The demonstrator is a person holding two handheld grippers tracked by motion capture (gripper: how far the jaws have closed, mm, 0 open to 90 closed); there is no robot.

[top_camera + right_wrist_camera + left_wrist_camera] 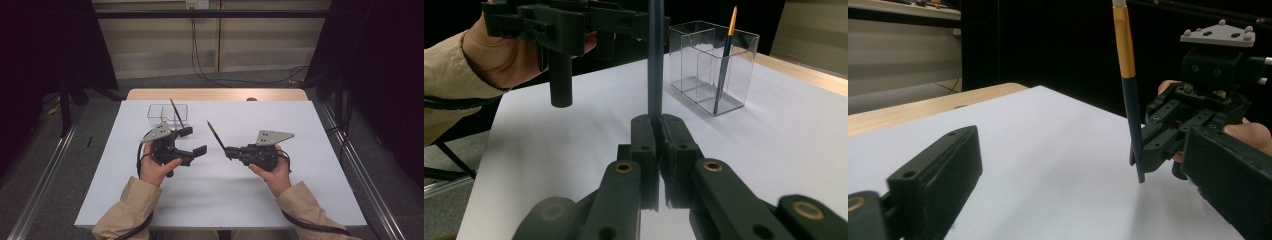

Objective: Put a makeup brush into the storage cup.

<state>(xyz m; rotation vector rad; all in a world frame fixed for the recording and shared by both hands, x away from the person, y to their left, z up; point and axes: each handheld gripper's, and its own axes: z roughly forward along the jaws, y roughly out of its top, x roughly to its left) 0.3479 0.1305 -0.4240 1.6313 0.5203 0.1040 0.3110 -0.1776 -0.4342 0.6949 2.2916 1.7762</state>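
My right gripper point(228, 150) point(656, 125) is shut on a thin dark brush point(216, 135) point(655, 55) with an orange band, which slants up and away from the jaws. In the left gripper view that same brush point(1128, 95) stands almost upright in the right gripper point(1155, 150). My left gripper point(193, 140) point(1080, 150) hovers open and holds nothing, a short way left of the brush. A clear two-part box point(167, 114) point(711, 65) stands at the far left of the table, and a second brush point(176, 114) point(724, 55) leans inside it.
A white sheet point(280, 190) covers the table, with a wooden strip point(215, 94) at the far edge. Cables point(240, 77) lie on the floor beyond. Dark curtains hang on both sides.
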